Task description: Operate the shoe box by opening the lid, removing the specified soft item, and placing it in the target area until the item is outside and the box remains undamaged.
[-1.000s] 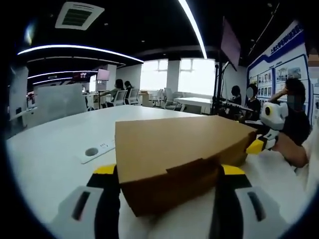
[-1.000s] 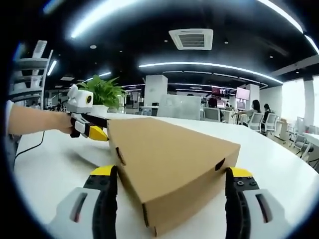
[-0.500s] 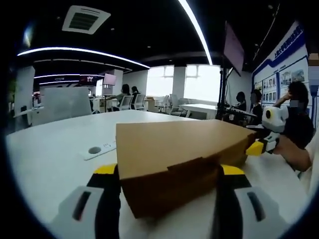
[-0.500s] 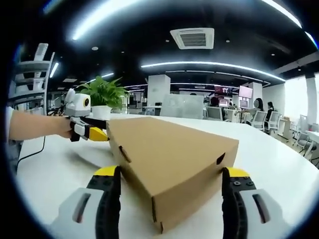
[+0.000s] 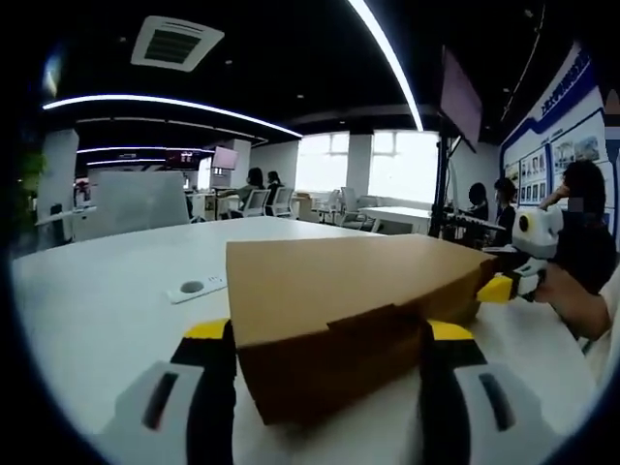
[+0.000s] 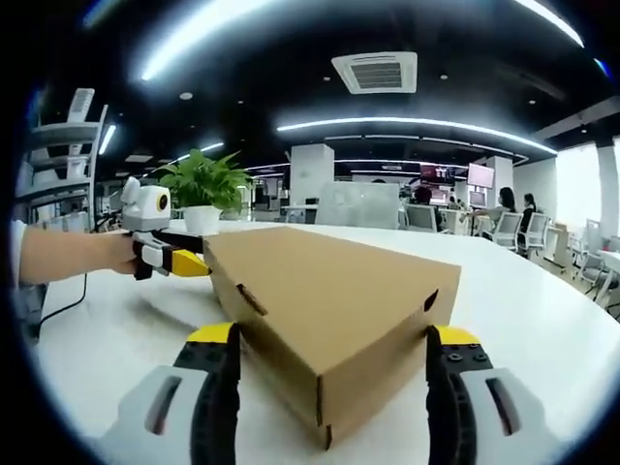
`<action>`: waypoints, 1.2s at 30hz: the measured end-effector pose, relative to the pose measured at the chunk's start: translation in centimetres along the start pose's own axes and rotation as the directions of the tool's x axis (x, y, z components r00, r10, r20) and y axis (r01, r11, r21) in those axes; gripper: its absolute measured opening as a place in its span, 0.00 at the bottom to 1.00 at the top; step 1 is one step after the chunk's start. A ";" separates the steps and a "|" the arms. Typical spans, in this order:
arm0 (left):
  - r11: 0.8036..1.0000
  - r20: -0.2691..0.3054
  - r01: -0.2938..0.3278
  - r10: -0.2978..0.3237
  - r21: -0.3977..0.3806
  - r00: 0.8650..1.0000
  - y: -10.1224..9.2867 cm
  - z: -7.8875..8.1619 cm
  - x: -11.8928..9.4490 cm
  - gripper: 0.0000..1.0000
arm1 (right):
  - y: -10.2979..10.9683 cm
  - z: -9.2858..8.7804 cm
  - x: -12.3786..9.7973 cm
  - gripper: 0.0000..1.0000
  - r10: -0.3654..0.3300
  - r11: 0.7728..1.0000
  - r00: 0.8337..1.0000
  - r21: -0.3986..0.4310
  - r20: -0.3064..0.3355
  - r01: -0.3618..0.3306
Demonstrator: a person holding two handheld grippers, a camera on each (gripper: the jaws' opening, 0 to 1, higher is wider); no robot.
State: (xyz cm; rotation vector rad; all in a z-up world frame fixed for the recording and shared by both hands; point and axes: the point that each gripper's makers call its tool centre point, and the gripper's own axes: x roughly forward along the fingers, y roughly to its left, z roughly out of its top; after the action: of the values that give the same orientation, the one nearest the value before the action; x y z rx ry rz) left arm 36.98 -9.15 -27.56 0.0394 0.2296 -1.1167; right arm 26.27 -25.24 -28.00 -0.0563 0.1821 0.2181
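Box [image 5: 349,310] shut on table [image 5: 97,310]; left gripper [image 5: 325,387] and right gripper [image 6: 329,387] spread astride opposite ends, 6 o'clock; a hard squeeze could crush its walls.

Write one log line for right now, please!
box: lid closed, on table | left gripper: open, straddling one end | right gripper: open, straddling other end

Left gripper [image 5: 325,339] jaws spread wide, level; right gripper [image 6: 329,344] likewise; forearms apparently extended forward.

Dark ceiling with light strips [image 5: 383,48], bright windows [image 5: 387,160], white table [image 5: 107,291].
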 end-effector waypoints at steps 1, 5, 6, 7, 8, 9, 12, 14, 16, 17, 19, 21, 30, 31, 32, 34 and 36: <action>1.000 -0.016 -0.013 0.013 -0.004 1.000 -0.1 0.0 -0.1 0.79 | 0.0 0.0 -0.1 0.79 0.003 1.000 1.000 0.000 0.002 -0.003; 0.999 -0.007 -0.034 0.034 -0.008 0.999 -0.4 -0.2 -0.4 0.79 | -0.4 -0.1 0.0 0.78 0.020 1.000 1.000 0.001 0.010 -0.020; 0.999 -0.004 -0.038 0.038 -0.007 0.999 -0.5 -0.3 -0.5 0.79 | -0.3 -0.1 0.0 0.78 0.026 1.000 1.000 0.001 0.008 -0.026; 0.999 -0.002 -0.043 0.043 -0.009 0.999 -0.5 -0.3 -0.5 0.78 | -0.3 -0.1 0.0 0.78 0.029 1.000 1.000 0.001 0.008 -0.029; 0.999 -0.003 -0.049 0.049 -0.009 0.999 -0.5 -0.3 -0.6 0.78 | -0.4 -0.1 0.0 0.78 0.033 0.999 0.999 0.000 0.010 -0.033; 0.998 -0.008 -0.056 0.056 -0.007 0.998 -0.7 -0.3 -0.7 0.78 | -0.5 -0.1 0.1 0.78 0.040 0.999 0.999 -0.002 0.015 -0.040; 0.997 -0.026 -0.072 0.072 -0.009 0.997 -0.8 -0.3 -0.8 0.79 | -0.5 -0.2 0.2 0.78 0.050 0.999 0.998 -0.002 0.022 -0.050; 0.997 -0.025 -0.080 0.080 -0.012 0.997 -0.7 -0.4 -0.9 0.79 | -0.4 -0.1 0.2 0.77 0.053 0.999 0.998 -0.002 0.019 -0.053; 0.996 -0.008 -0.087 0.087 -0.012 0.996 -0.8 -0.5 -1.1 0.79 | -0.4 -0.2 0.0 0.77 0.054 0.999 0.998 -0.003 0.015 -0.054; 0.996 -0.003 -0.089 0.089 -0.012 0.996 -0.8 -0.6 -1.2 0.78 | -0.5 -0.2 0.0 0.77 0.057 0.998 0.998 -0.003 0.014 -0.057; 0.995 -0.006 -0.096 0.096 -0.010 0.995 -0.9 -0.6 -1.4 0.78 | -0.4 -0.2 0.1 0.76 0.067 0.998 0.998 -0.006 0.010 -0.067; 0.994 -0.014 -0.106 0.106 -0.011 0.994 -1.1 -0.6 -1.6 0.78 | -0.3 -0.2 0.0 0.76 0.073 0.997 0.997 -0.004 0.007 -0.073; 0.990 -0.008 -0.140 0.140 -0.004 0.990 -1.7 -1.1 -2.7 0.75 | 0.0 -0.3 -0.3 0.73 0.093 0.996 0.996 -0.005 0.000 -0.093; 0.990 -0.009 -0.143 0.143 -0.003 0.990 -1.8 -1.1 -2.8 0.75 | 0.0 -0.3 -0.4 0.72 0.095 0.996 0.996 -0.005 0.001 -0.095; 0.989 -0.009 -0.146 0.146 -0.002 0.989 -1.9 -1.1 -2.9 0.75 | 0.0 -0.3 -0.5 0.72 0.096 0.995 0.995 -0.005 0.005 -0.096; 0.988 -0.010 -0.151 0.151 0.000 0.988 -2.0 -1.2 -3.0 0.75 | 0.1 -0.3 -0.7 0.72 0.093 0.996 0.996 -0.001 0.009 -0.093; 0.987 -0.008 -0.160 0.160 -0.001 0.987 -2.1 -1.3 -3.2 0.75 | 0.2 -0.3 -0.8 0.72 0.093 0.996 0.996 -0.002 0.009 -0.093</action>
State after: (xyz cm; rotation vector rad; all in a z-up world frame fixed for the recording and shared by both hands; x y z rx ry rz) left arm 33.56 -7.06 -27.97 0.0599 0.2303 -0.9563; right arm 25.44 -25.20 -28.16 -0.0480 0.1757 0.3108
